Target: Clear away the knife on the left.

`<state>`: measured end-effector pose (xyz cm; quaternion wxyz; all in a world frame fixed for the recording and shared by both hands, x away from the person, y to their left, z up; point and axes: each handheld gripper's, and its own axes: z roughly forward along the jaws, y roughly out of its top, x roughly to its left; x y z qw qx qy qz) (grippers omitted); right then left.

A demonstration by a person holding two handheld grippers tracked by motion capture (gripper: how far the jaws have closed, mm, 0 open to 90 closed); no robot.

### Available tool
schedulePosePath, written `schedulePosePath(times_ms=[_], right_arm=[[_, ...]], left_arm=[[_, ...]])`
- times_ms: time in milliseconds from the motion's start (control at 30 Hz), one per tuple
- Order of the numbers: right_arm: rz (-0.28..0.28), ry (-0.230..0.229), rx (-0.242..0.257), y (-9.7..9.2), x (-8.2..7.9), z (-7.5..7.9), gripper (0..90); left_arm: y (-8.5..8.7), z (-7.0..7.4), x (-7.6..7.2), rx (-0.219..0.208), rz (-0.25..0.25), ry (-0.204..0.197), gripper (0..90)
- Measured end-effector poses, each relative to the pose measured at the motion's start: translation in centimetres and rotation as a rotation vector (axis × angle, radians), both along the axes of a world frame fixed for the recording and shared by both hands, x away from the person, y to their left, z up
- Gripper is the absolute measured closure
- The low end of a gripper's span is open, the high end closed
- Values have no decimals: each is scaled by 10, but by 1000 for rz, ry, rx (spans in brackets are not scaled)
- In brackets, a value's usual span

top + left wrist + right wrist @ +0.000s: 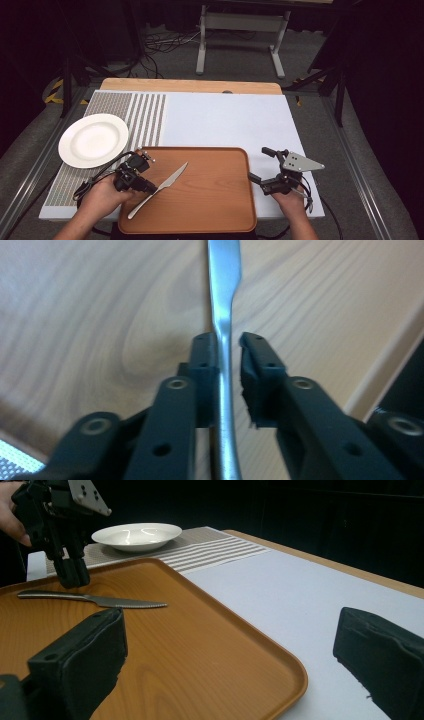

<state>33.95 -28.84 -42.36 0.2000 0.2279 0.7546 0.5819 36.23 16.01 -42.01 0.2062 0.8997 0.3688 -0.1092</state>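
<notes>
Left hand-held gripper [150, 188] straddles the handle of the knife [161, 188], jaws just either side, one touching it, not clamped. Knife lies flat on the wooden tray [210, 200] (blade pointing toward the far right). Right hand-held gripper [260, 165] rests open beside the tray's right edge. White plate [93, 139] sits on the surface, left.

**Surroundings: table covering, plate, floor area**

A white plate [93, 139], upright and apparently empty, sits at the left edge of a white mat [225, 120], resting on the mat's dotted and striped grey section [145, 117]. The mat covers most of a wooden tabletop [190, 85], which shows as a bare strip along the far side. Beyond the table, on grey floor [240, 67], stands a grey metal frame [245, 21] on two legs. Loose black cables [160, 42] lie to its left. Yellow-and-black marks [54, 92], possibly tape, show at far left.
</notes>
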Motion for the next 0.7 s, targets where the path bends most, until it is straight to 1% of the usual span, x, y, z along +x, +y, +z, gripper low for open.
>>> schedulePosePath(times_ms=[33,100,167,200,267,300,333,400,433,467,567,600,667,700], right_arm=[[1,-2,0,0,0,0,14],[2,-2,0,0,0,0,14],[2,-3,0,0,0,0,14],[2,-3,0,0,0,0,14],[1,-4,0,0,0,0,14],[2,-4,1,0,0,0,14],[2,-5,0,0,0,0,14],[3,-4,1,0,0,0,14],[3,-3,1,0,0,0,14],[3,-4,1,0,0,0,14],[3,-4,1,0,0,0,14],[3,-3,1,0,0,0,14],[4,-1,0,1,0,0,14],[5,0,1,1,0,0,14]], left_arm=[[1,2,0,-6,-1,-25,706],[2,5,-2,-27,-25,-64,599],[3,9,-4,-45,-45,-119,518],[3,10,-4,-54,-52,-141,456],[4,12,-6,-74,-71,-188,395],[4,13,-8,-82,-95,-230,363],[3,13,-8,-88,-105,-252,317],[2,15,-10,-103,-128,-269,295],[1,16,-11,-111,-147,-291,282],[1,17,-12,-111,-156,-302,268],[-1,18,-14,-124,-186,-340,271],[-3,18,-14,-128,-195,-342,271],[-5,18,-14,-125,-221,-340,300],[-7,17,-14,-126,-236,-339,366]])
